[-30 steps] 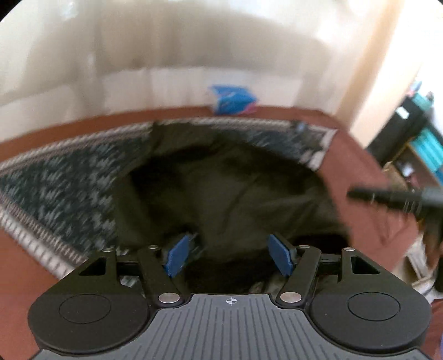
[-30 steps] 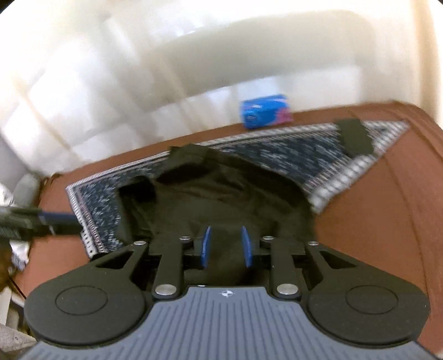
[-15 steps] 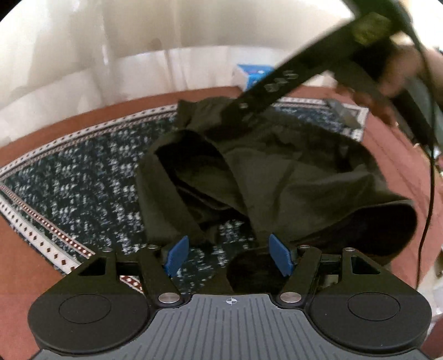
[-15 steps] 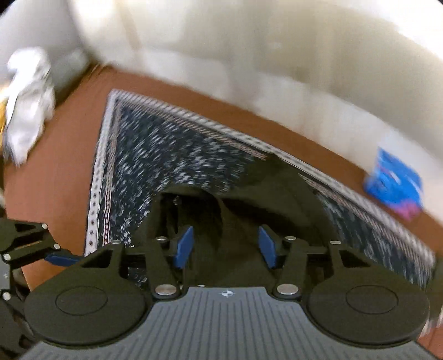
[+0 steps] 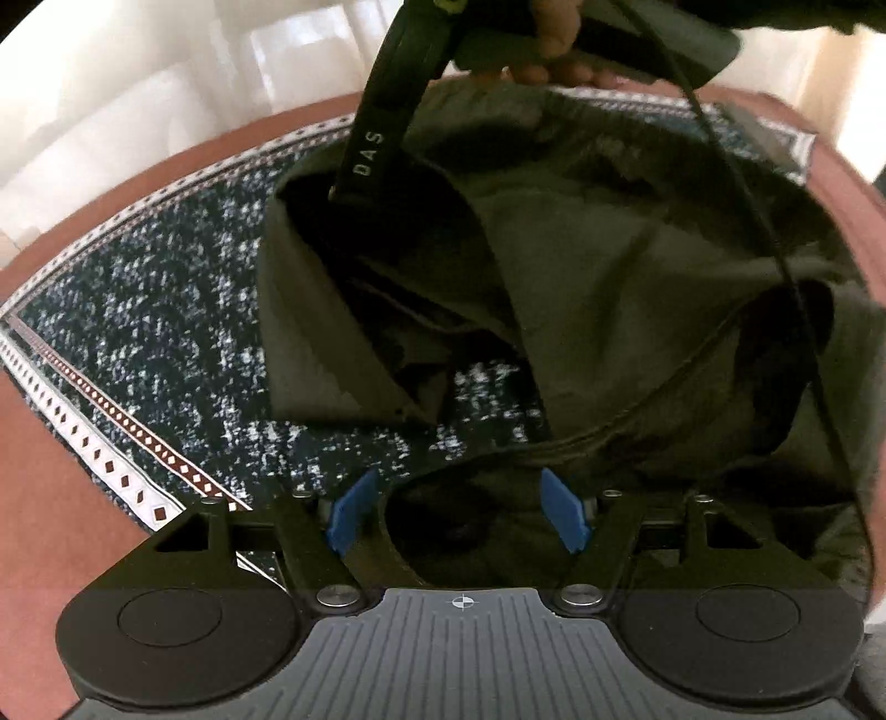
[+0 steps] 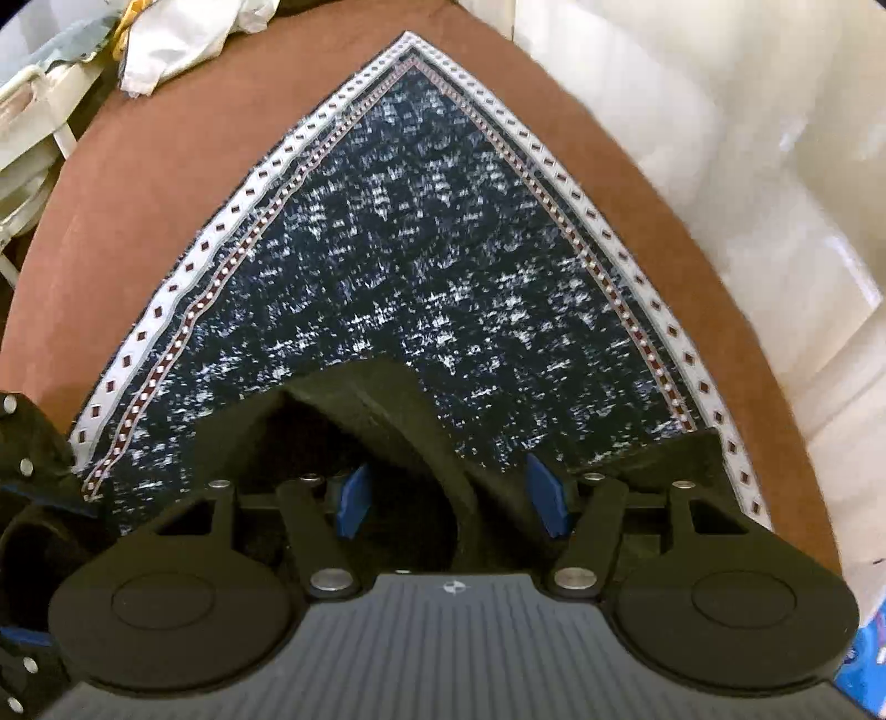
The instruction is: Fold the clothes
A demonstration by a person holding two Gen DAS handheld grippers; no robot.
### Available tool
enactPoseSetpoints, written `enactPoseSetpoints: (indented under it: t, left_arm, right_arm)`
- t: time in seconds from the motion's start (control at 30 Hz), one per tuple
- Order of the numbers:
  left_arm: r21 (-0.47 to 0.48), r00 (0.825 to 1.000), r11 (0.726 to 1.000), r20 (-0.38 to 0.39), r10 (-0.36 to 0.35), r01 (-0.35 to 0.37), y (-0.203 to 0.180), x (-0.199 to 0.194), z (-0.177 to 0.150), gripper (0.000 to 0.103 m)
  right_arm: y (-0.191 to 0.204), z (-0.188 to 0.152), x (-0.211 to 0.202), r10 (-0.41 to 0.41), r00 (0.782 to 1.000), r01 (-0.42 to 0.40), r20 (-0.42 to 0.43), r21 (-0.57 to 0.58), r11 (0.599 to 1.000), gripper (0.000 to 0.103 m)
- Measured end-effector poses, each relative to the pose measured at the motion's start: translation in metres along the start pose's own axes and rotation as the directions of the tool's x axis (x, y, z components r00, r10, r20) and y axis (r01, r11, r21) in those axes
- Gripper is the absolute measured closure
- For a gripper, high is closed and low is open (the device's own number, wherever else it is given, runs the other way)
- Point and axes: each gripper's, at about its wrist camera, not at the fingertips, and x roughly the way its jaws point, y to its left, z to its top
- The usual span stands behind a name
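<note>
Lying crumpled on the patterned rug (image 5: pixel 166 310), the dark green garment (image 5: pixel 609 288) leaves bare rug leftward. My left tongs (image 5: pixel 458 512) stand spread over its near hem; my right tongs (image 6: pixel 451 501), just opened, straddle a fold unpinched.

the left gripper (image 5: pixel 459 512) points down at a dark olive garment (image 5: pixel 581 288) lying crumpled on a navy-and-white speckled rug (image 5: pixel 155 332) with a pale diamond-patterned border. its blue pads (image 5: pixel 349 512) stand wide apart, with a dark fold of the garment's near edge between them, untouched by either pad. the rug lies on a brown surface (image 5: pixel 50 471). at the top, a hand (image 5: pixel 554 50) holds the right gripper's black body (image 5: pixel 387 111) over the garment's far side; a thin black cable (image 5: pixel 775 249) trails down across the cloth.
</note>
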Motion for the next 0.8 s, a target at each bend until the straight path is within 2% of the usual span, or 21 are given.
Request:
enactPoseSetpoints:
  t: [0.03, 0.07, 0.1, 0.3, 0.43, 0.53, 0.57, 0.7, 0.8]
  left_arm:
    - [-0.008, 1.0, 1.0, -0.008, 0.006, -0.006, 0.001, 0.003, 0.0, 0.024]
    - [-0.012, 1.0, 1.0, -0.015, 0.007, -0.007, 0.002, 0.006, 0.001, 0.024]
    - [-0.013, 1.0, 1.0, -0.023, 0.005, -0.005, 0.003, 0.009, 0.001, 0.024]
    - [0.029, 0.996, 0.998, -0.07, -0.05, 0.052, 0.002, 0.014, -0.004, 0.024]
    - [0.007, 0.993, 0.998, -0.1, -0.061, 0.062, 0.008, 0.013, -0.019, 0.029]
    - [-0.042, 0.993, 0.997, -0.1, -0.062, 0.058, 0.014, 0.01, -0.028, 0.078]
    - [-0.065, 0.994, 0.997, -0.092, -0.052, 0.046, 0.017, 0.006, -0.03, 0.103]
    - [-0.21, 0.999, 0.977, 0.034, -0.018, 0.025, 0.031, -0.033, -0.036, 0.103]
    - [-0.274, 0.988, 0.962, 0.151, 0.033, 0.01, 0.035, -0.075, -0.038, 0.103]
  right_arm:
    - [-0.001, -0.001, 0.003, 0.003, 1.0, -0.003, -0.013, 0.011, 1.0, 0.079]
    - [-0.001, -0.003, 0.003, -0.001, 1.0, 0.002, -0.023, 0.03, 1.0, 0.092]
    - [-0.003, -0.006, -0.002, -0.007, 1.0, 0.007, -0.014, 0.051, 0.999, 0.095]
    - [-0.02, -0.027, -0.055, -0.012, 0.993, -0.011, 0.12, 0.185, 0.983, 0.098]
    - [-0.019, -0.04, -0.084, -0.027, 0.984, -0.016, 0.177, 0.238, 0.971, 0.098]
    - [-0.017, -0.051, -0.101, -0.037, 0.977, -0.022, 0.21, 0.273, 0.962, 0.098]
    - [-0.016, -0.055, -0.106, -0.041, 0.975, -0.024, 0.218, 0.286, 0.958, 0.098]
    - [-0.015, -0.07, -0.128, -0.063, 0.966, -0.031, 0.249, 0.358, 0.933, 0.099]
    - [-0.013, -0.084, -0.161, -0.085, 0.95, -0.05, 0.302, 0.413, 0.909, 0.099]
